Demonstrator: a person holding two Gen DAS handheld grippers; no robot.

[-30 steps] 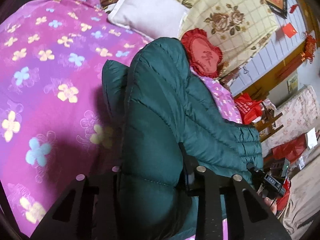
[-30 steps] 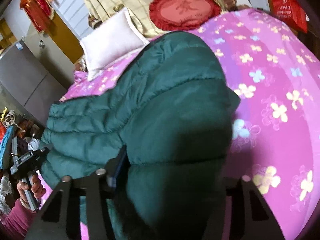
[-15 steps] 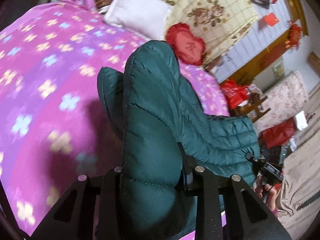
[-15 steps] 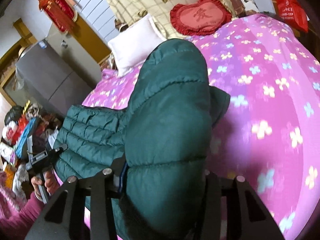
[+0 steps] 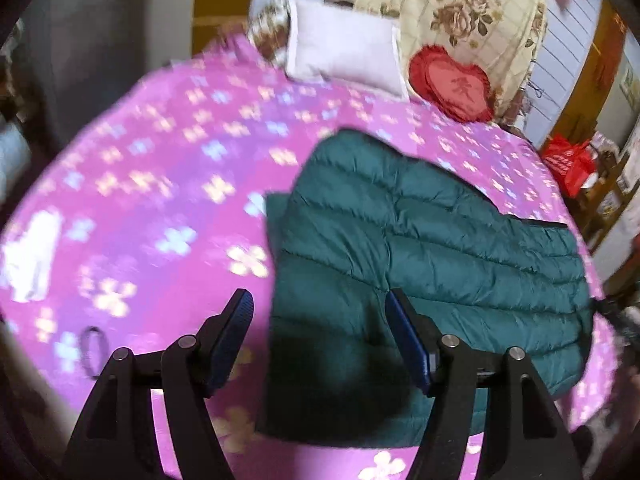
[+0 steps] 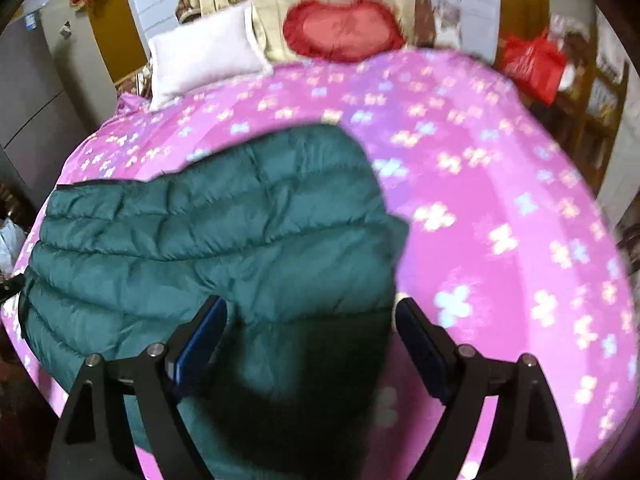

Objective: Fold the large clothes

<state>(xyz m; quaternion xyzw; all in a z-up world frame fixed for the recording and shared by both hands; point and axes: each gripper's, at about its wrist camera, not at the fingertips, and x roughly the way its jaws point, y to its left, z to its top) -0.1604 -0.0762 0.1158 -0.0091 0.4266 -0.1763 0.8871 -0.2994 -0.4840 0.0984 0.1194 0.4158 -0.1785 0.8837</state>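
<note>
A: Left gripper [image 5: 318, 312]?
B: Jaws spread wide, holding nothing, above the near edge of the jacket [image 5: 420, 260].
A: Right gripper [image 6: 310, 320]?
B: Also spread, empty, fingers either side of the jacket's [image 6: 224, 240] near end.
A: Jacket position?
B: Green puffer, lying folded on the pink flowered bedspread [image 5: 140, 200].
A: Background?
B: White pillow [image 5: 344, 46] and red heart cushion [image 5: 452, 84] at the bed's far end.

Both wrist views overlook jacket [image 5: 420, 248] (bed [image 6: 500, 200] shared).
</note>
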